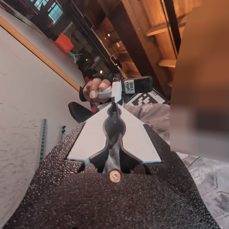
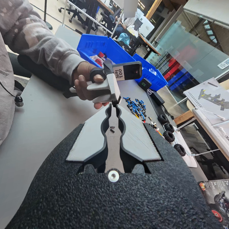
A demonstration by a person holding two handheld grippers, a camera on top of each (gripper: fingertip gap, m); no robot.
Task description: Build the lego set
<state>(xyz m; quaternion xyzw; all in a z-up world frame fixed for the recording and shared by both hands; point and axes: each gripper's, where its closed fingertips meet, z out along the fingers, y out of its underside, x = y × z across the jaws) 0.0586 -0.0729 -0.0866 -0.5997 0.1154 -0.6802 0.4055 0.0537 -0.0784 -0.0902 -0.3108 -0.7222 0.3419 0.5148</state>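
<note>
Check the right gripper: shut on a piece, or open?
Shut on a small black piece. The right gripper tips pinch it, meeting the left gripper tip to tip above the table.

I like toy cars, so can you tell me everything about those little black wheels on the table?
Four small black rubber-looking toy tyres with chunky knobbly tread sit in a loose row near the grey table's right edge. They stand on their treads, leaning slightly, not attached to anything. The nearest rests beside a flat white sheet. Nothing holds them.

Left gripper (image 1: 114, 105) and right gripper (image 2: 113, 105) tip to tip, jaws nearly closed, both hand-held.
</note>
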